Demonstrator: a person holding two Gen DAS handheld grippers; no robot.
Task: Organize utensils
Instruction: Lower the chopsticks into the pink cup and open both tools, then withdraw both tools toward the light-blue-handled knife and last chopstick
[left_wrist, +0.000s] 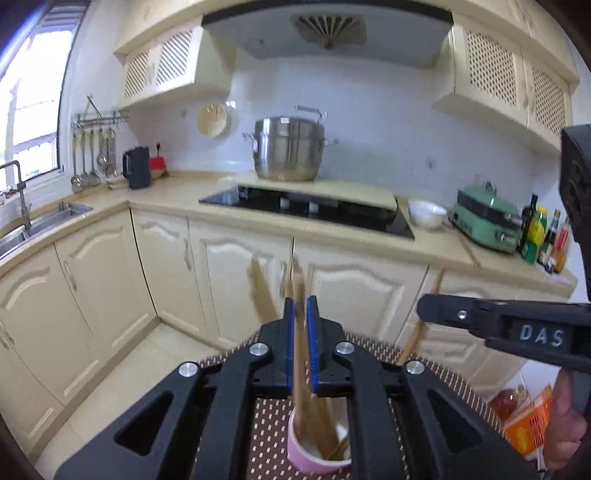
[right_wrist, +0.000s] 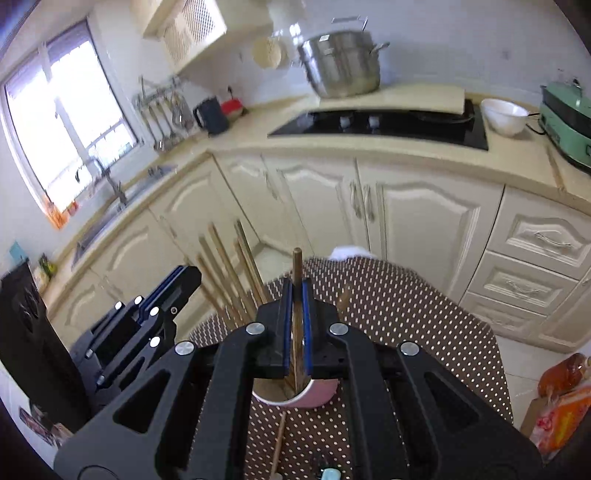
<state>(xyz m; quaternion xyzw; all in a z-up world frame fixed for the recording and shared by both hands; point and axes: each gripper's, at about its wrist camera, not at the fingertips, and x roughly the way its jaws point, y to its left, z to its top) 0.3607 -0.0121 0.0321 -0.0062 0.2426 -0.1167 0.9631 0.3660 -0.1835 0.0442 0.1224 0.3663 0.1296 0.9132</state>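
Note:
A pink cup (left_wrist: 314, 458) stands on the brown dotted tablecloth (left_wrist: 266, 424) with several wooden chopsticks in it. My left gripper (left_wrist: 301, 302) hovers over the cup. A blurred bundle of chopsticks (left_wrist: 299, 332) runs between its blue pads down into the cup, with a slight gap at the right pad. My right gripper (right_wrist: 295, 288) is shut on one dark chopstick (right_wrist: 296, 266), upright, its lower end inside the pink cup (right_wrist: 321, 391). From the right wrist, the left gripper (right_wrist: 181, 280) is at the left beside leaning chopsticks (right_wrist: 229, 277). The right gripper (left_wrist: 424, 306) reaches in from the right.
A loose chopstick (right_wrist: 279, 439) lies on the tablecloth (right_wrist: 406, 314) in front of the cup. A hand (left_wrist: 565, 424) holds the right gripper's handle. Orange packets (right_wrist: 561, 410) sit low at the right. Beyond are cream cabinets, a black hob (left_wrist: 306, 206), a steel pot (left_wrist: 290, 147) and a white bowl (left_wrist: 426, 212).

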